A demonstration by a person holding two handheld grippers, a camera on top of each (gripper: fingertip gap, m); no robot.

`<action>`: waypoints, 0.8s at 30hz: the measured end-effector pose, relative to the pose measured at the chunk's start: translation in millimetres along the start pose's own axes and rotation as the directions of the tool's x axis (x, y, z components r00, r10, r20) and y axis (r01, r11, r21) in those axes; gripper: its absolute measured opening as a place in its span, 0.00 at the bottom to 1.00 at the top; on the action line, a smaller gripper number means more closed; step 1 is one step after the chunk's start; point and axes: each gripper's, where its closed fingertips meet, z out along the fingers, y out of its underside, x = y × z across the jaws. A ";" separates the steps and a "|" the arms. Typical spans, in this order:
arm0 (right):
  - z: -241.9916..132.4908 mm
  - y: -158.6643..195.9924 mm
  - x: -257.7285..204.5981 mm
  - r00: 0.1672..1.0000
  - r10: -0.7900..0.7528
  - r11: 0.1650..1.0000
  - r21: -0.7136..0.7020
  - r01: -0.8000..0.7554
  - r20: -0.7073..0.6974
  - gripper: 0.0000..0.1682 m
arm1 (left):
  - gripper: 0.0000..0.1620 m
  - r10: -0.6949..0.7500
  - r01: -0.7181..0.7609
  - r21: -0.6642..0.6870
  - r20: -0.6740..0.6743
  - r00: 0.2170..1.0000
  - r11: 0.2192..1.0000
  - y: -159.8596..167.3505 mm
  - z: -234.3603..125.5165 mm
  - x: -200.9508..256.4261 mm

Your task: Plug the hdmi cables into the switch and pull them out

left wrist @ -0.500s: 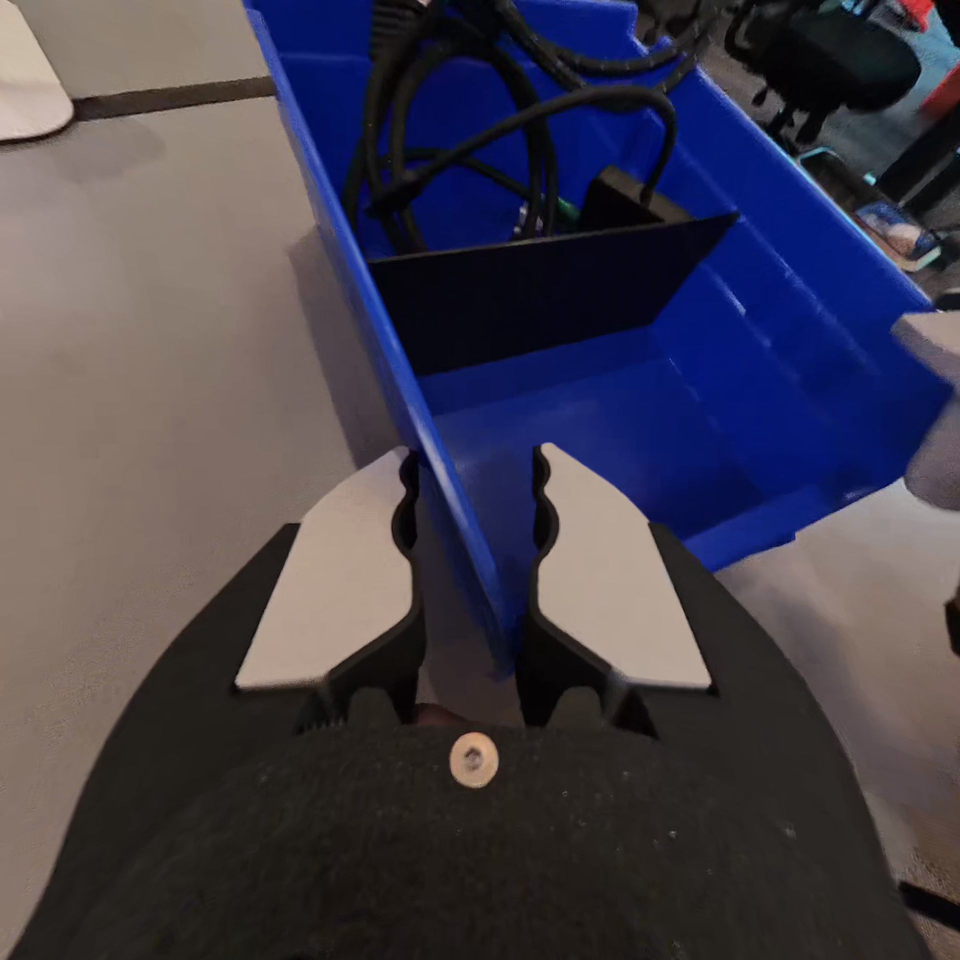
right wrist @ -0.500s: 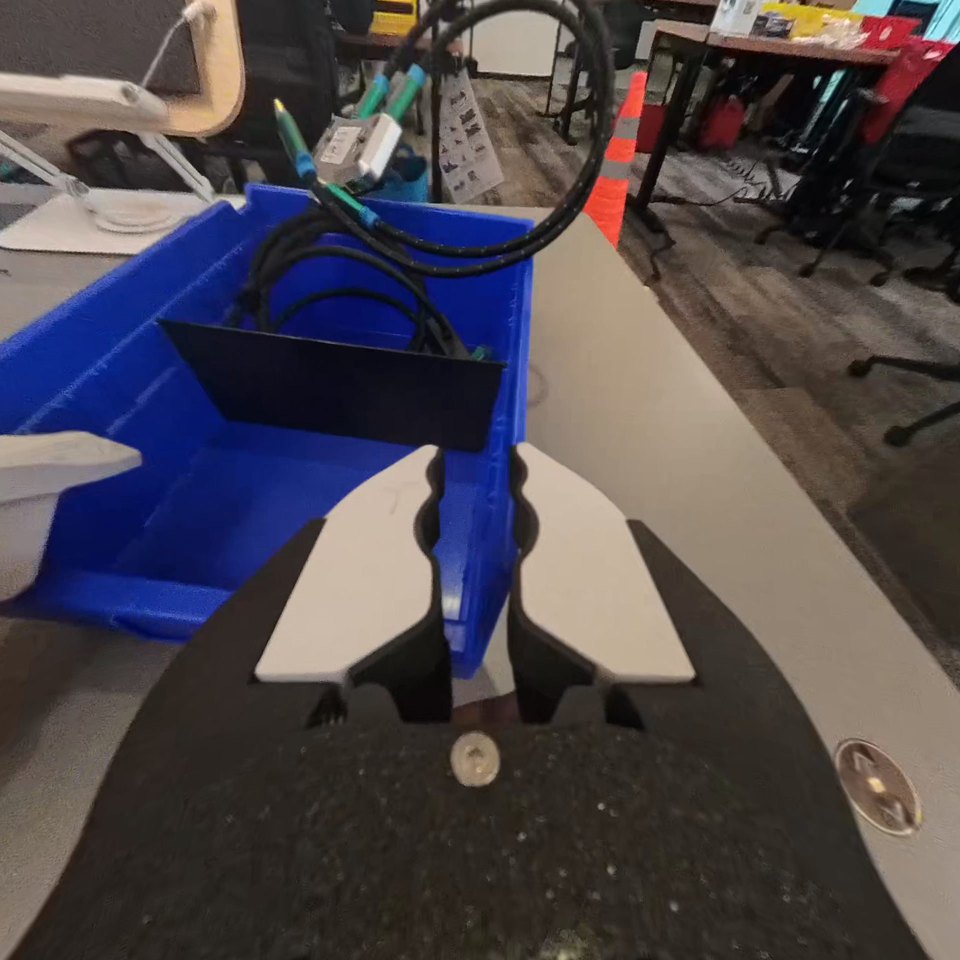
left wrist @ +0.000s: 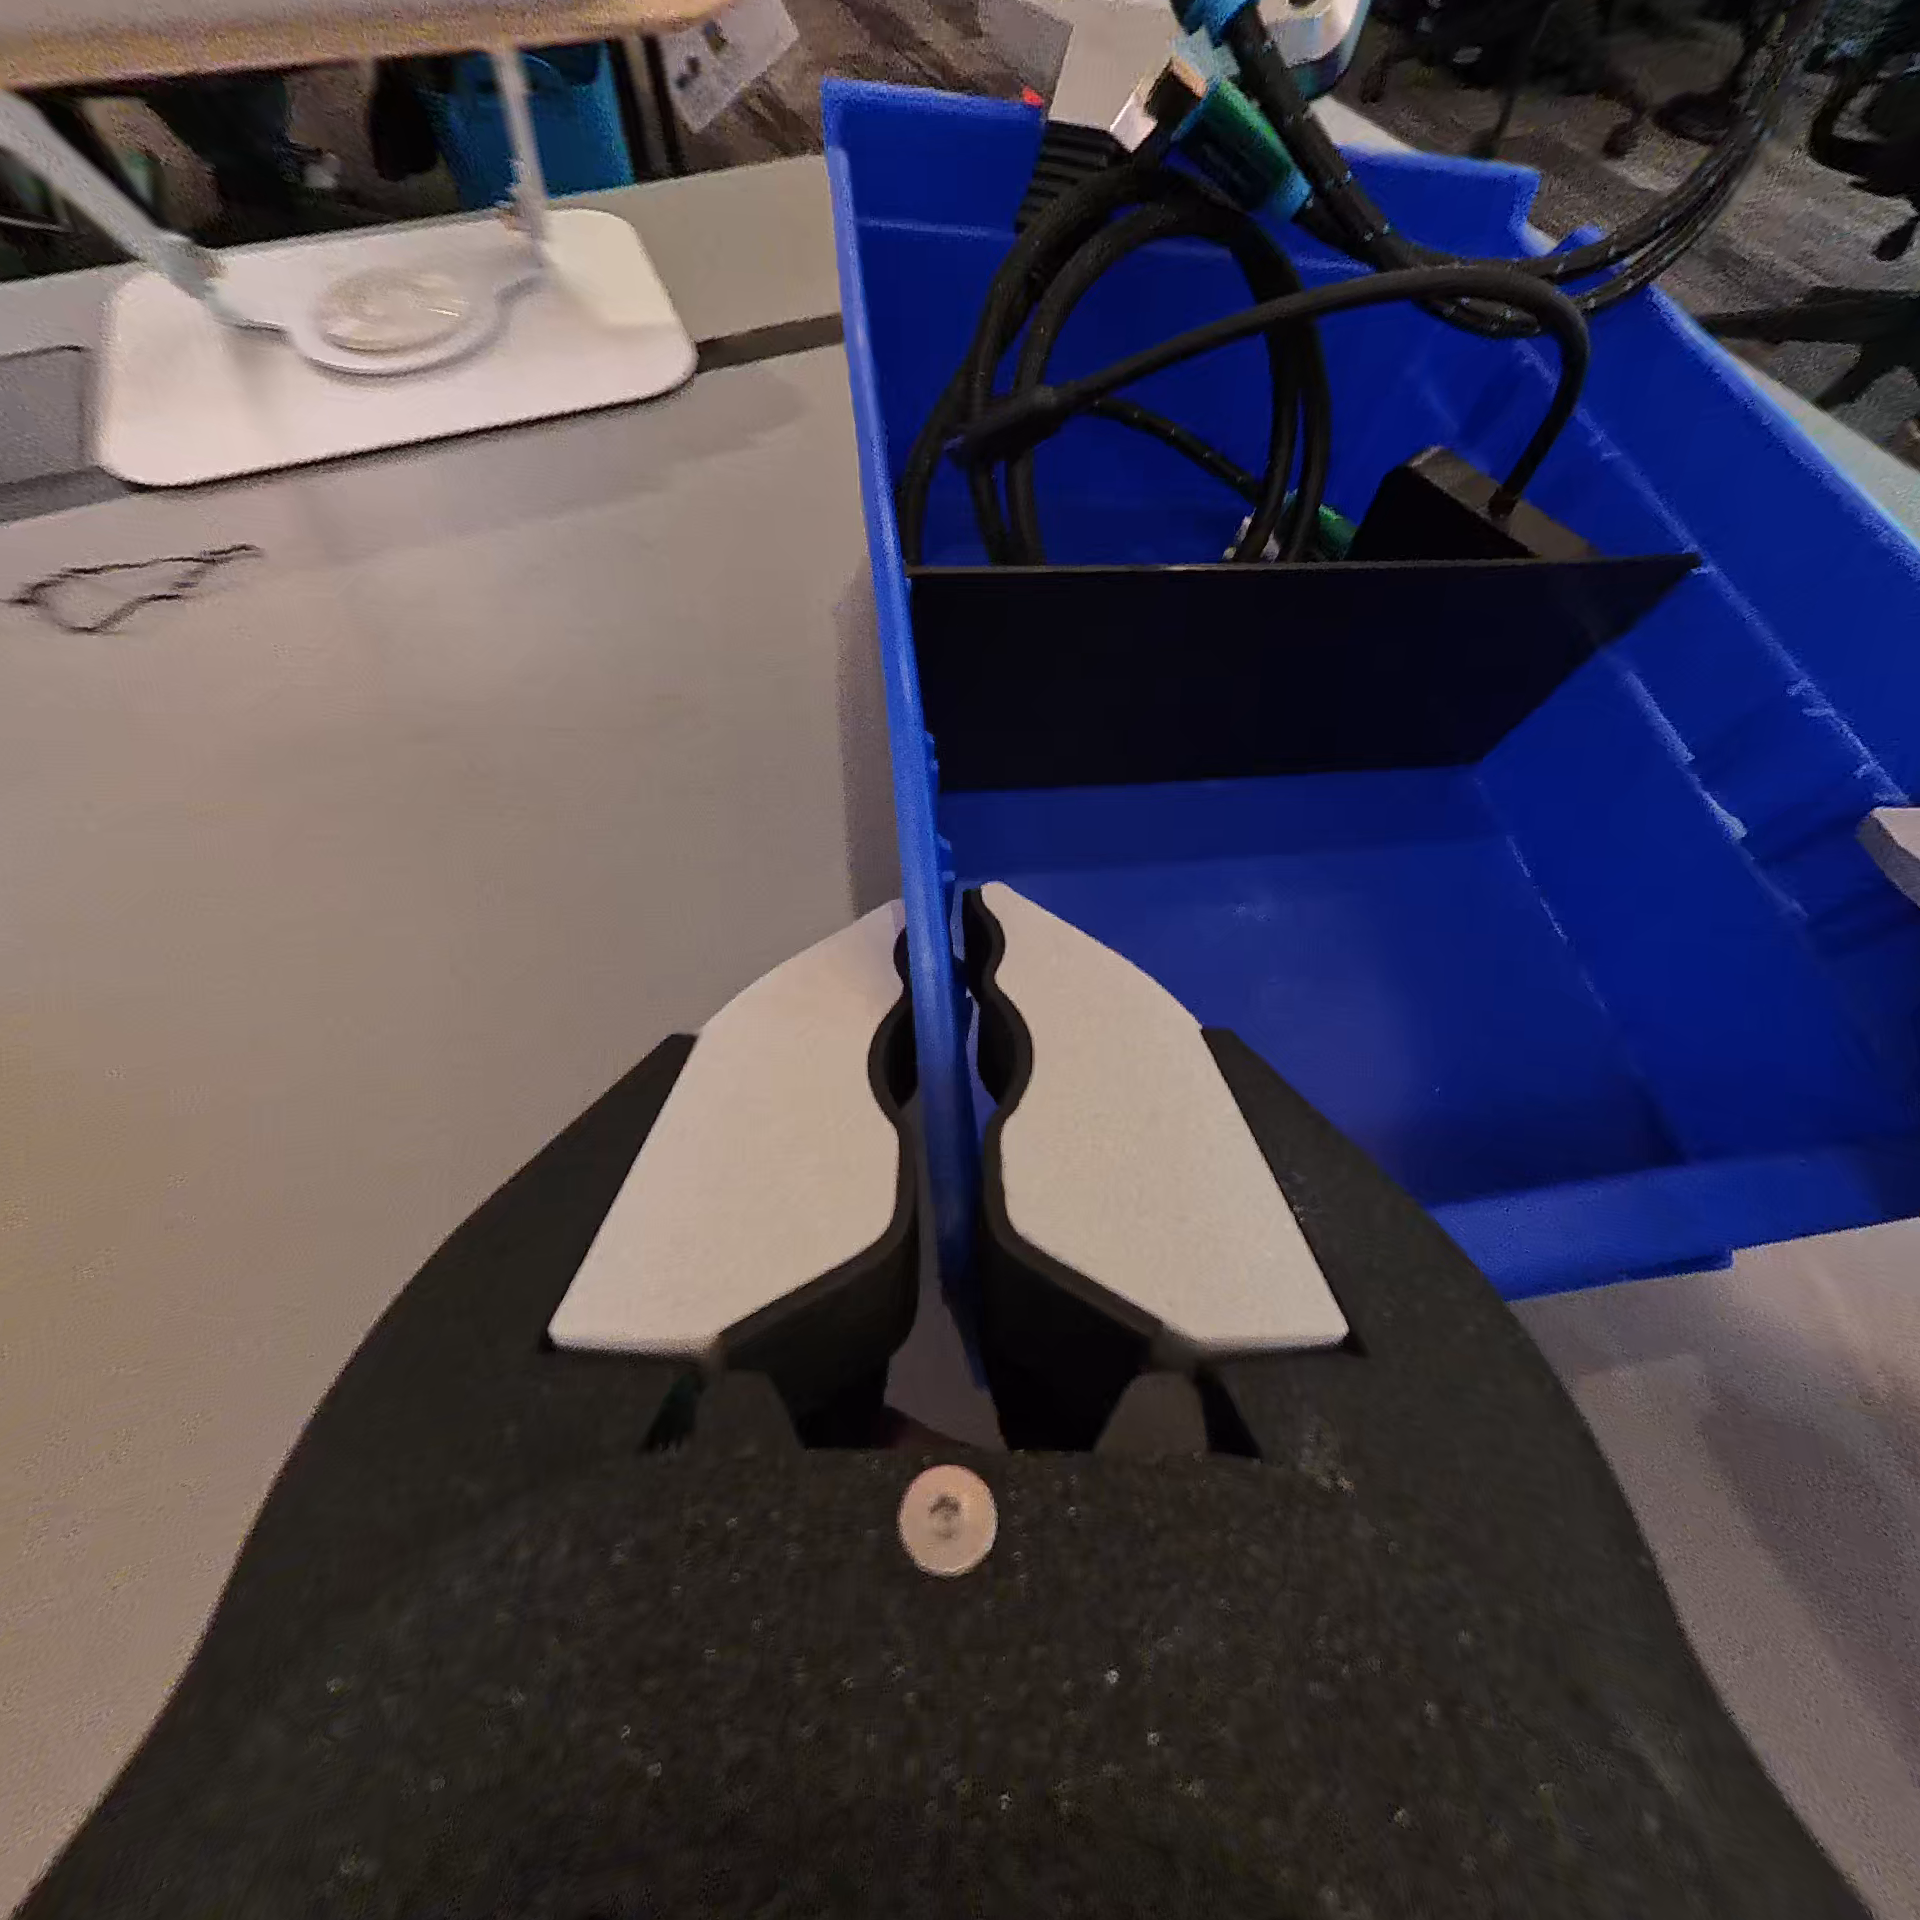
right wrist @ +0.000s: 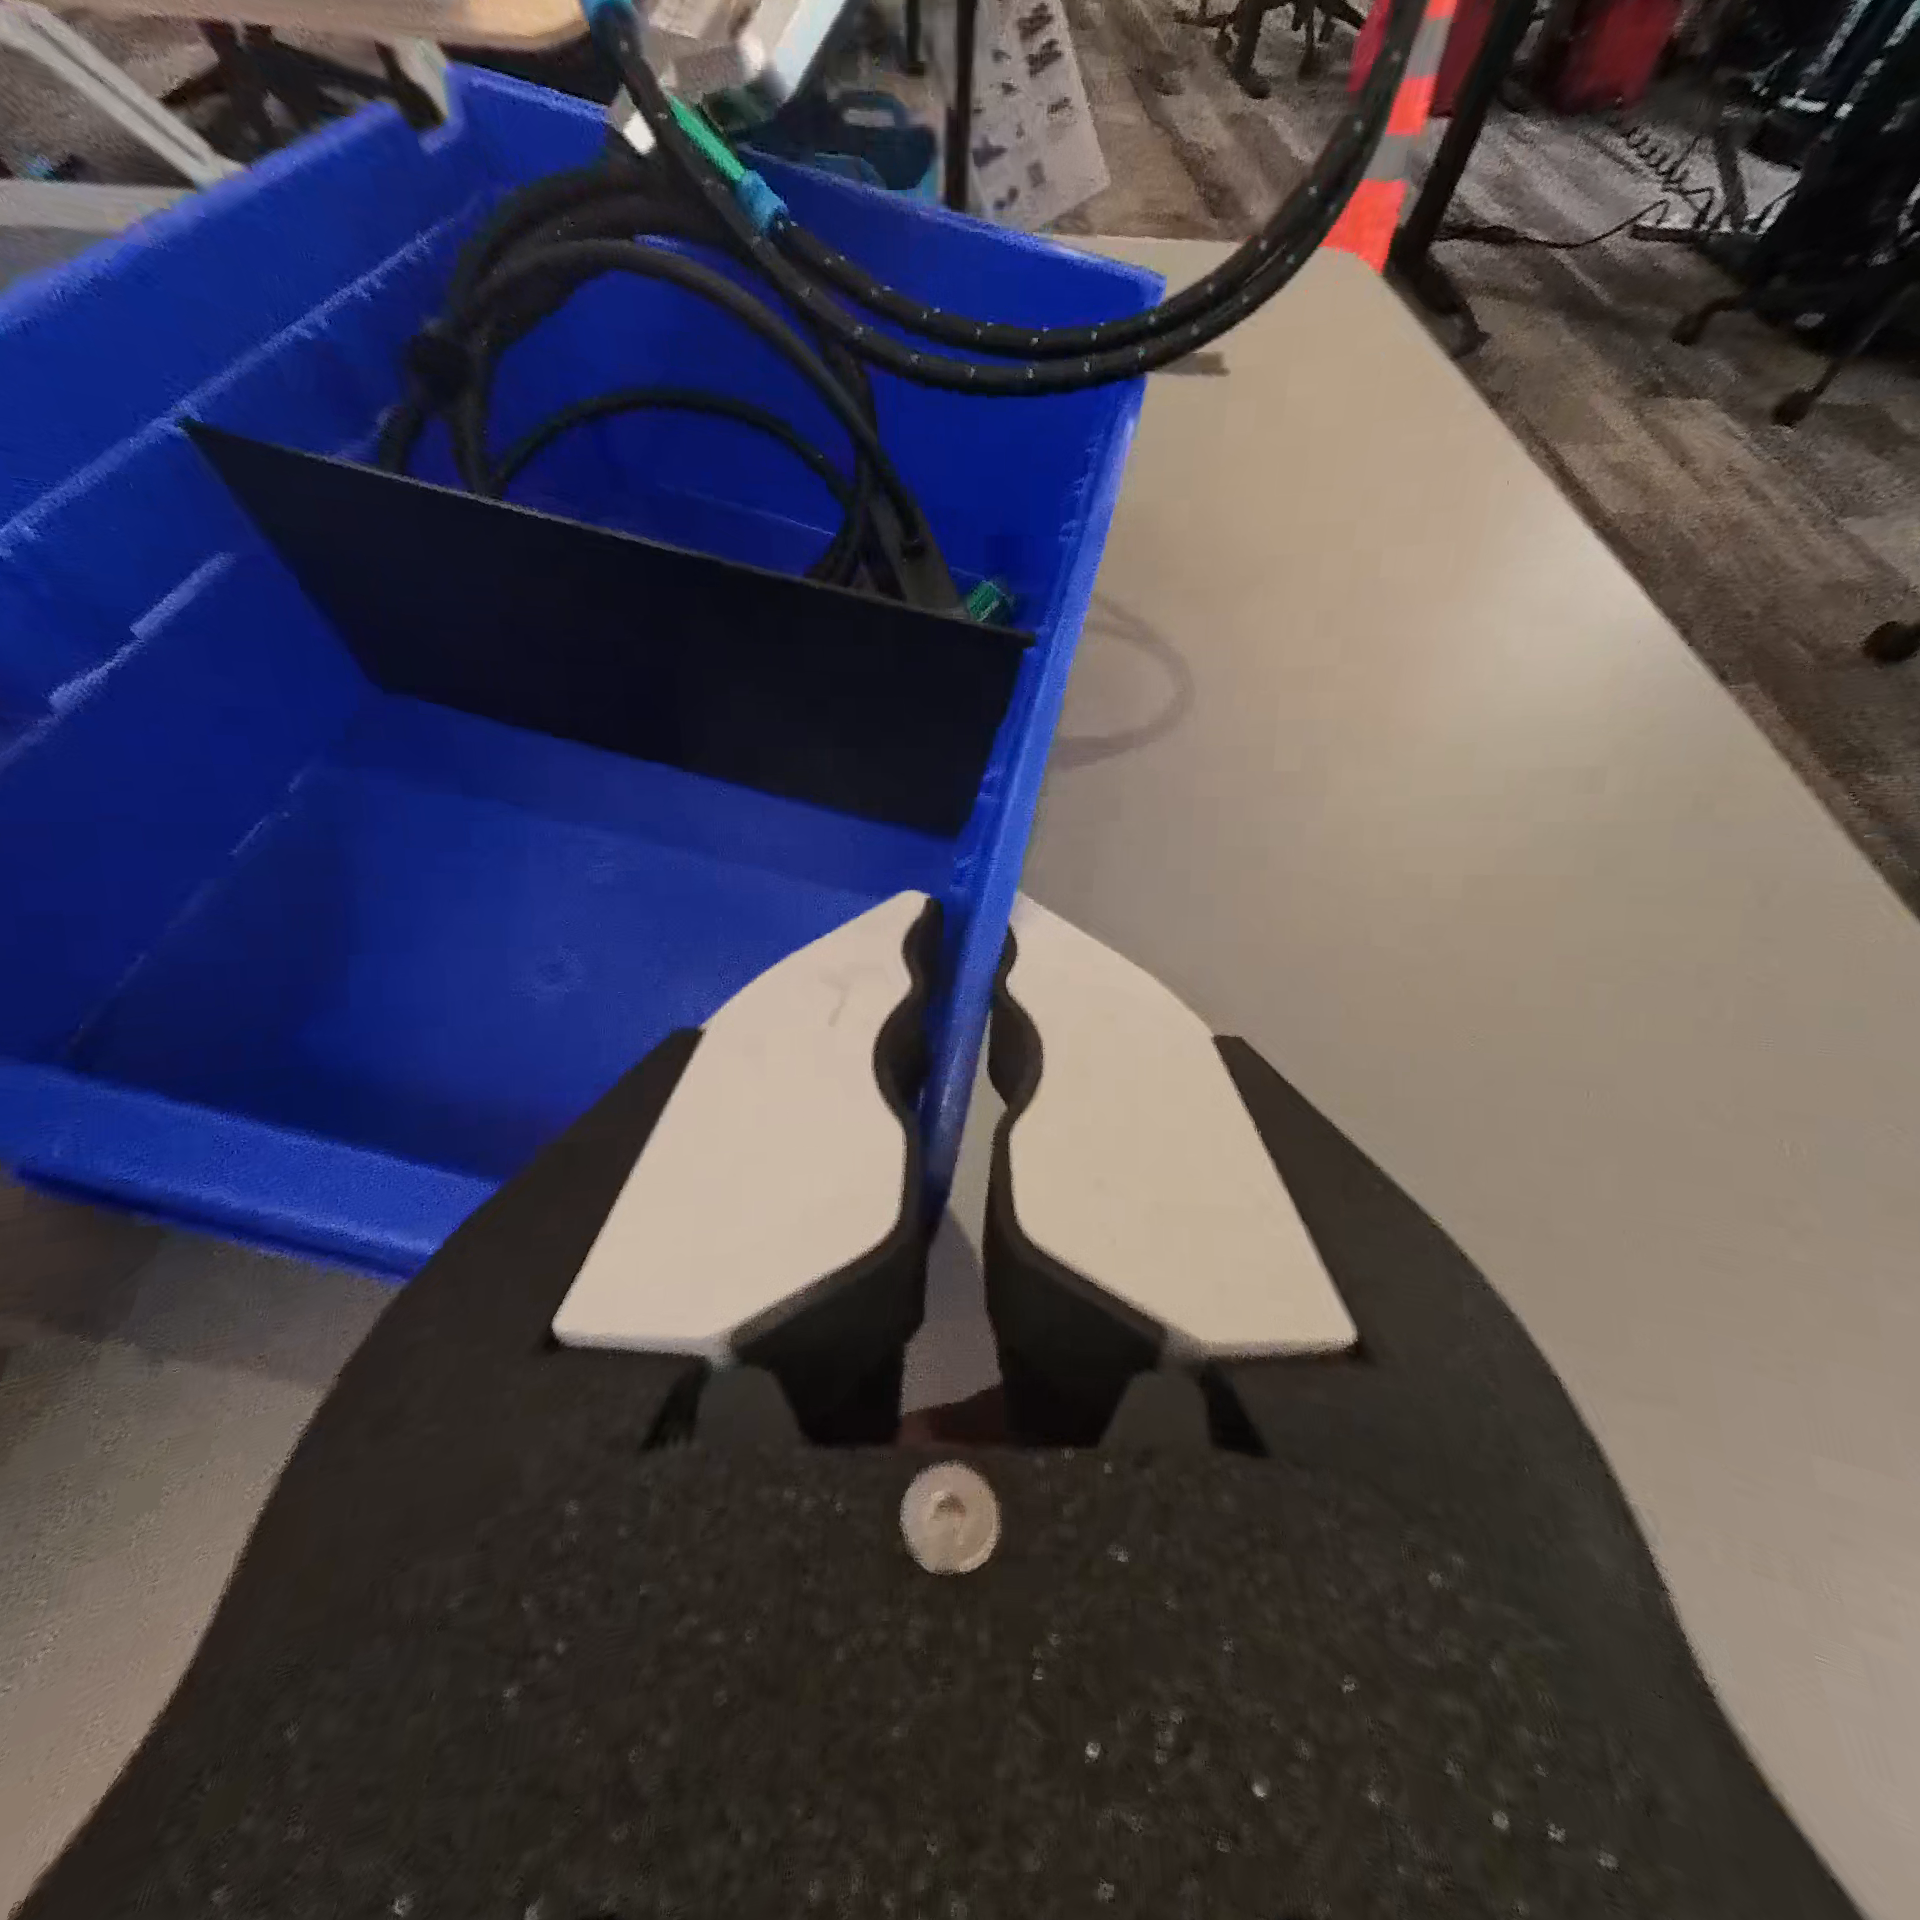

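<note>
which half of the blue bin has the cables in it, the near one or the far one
The far compartment, behind the black divider: the black cables are coiled there. The near compartment, by both grippers, holds nothing.

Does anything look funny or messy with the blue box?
Yes. Both grippers, left and right, pinch the side walls of the blue bin. Some black cables spill over its far rim instead of lying behind the black divider.

Blue bin, black divider, black cables w/ pale flecks in braid, green and light-blue plug ends, grey table, white stand base, black grippers w/ pale grey fingers
</note>
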 end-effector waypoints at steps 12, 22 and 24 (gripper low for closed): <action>17.5 -36.3 -186.8 0.961 -0.146 0.989 0.058 0.136 0.236 0.03 | 0.02 -0.119 0.112 0.040 0.270 0.955 0.993 36.0 -85.5 -168.5; -7.9 -25.8 -220.6 0.829 -0.347 0.938 0.139 0.318 0.438 0.21 | 0.31 -0.233 0.239 0.056 -0.098 0.967 0.969 61.8 -160.8 -148.2; -39.4 -25.7 -206.9 0.776 -0.437 0.898 0.258 0.355 0.454 0.21 | 0.29 -0.210 0.232 0.126 -0.167 0.963 0.965 67.1 -210.4 -146.3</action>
